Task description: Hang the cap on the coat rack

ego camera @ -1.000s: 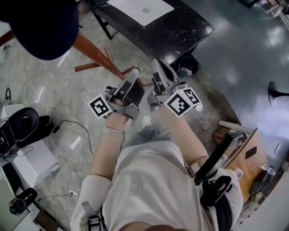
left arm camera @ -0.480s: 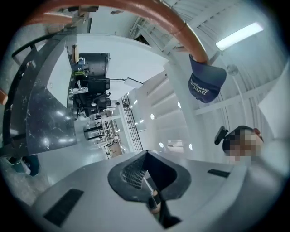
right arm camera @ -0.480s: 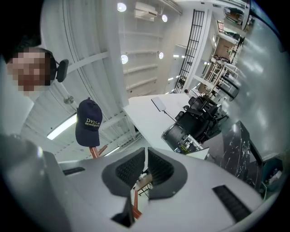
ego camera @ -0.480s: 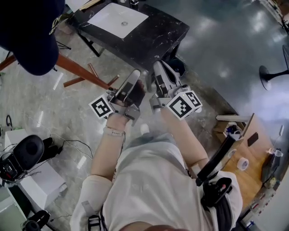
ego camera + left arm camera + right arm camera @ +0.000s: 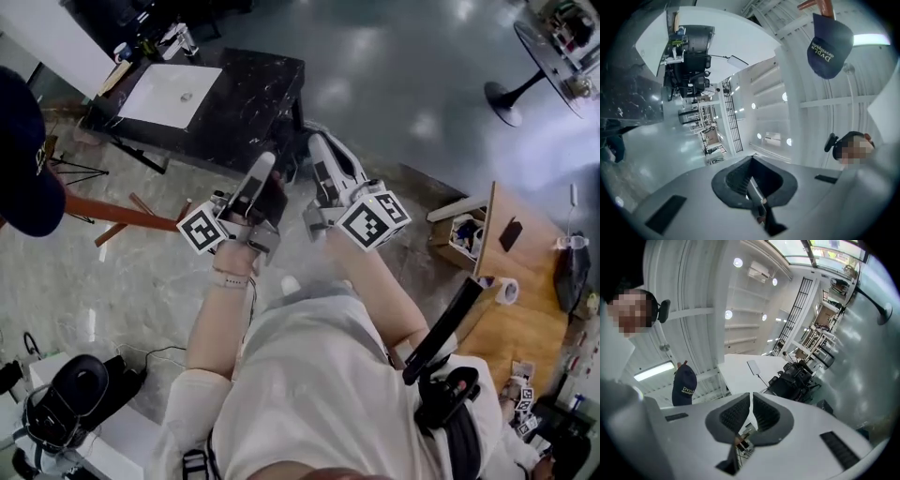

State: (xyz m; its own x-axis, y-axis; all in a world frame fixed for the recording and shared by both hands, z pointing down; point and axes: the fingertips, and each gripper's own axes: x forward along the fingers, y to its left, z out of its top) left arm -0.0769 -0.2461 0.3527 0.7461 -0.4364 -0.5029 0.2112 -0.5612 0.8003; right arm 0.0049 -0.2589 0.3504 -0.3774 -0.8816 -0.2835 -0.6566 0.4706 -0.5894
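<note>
The person wore a pale short-sleeved shirt (image 5: 309, 375) and a light band (image 5: 230, 276) on the left wrist. The left gripper (image 5: 265, 161) and right gripper (image 5: 319, 141) were grey. Each carried one of two white cubes (image 5: 373, 220) with black square markers, and had dark ridged pads (image 5: 733, 416).

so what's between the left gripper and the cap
In the head view, the coat rack's wooden bars cross the floor between left gripper and cap.
</note>
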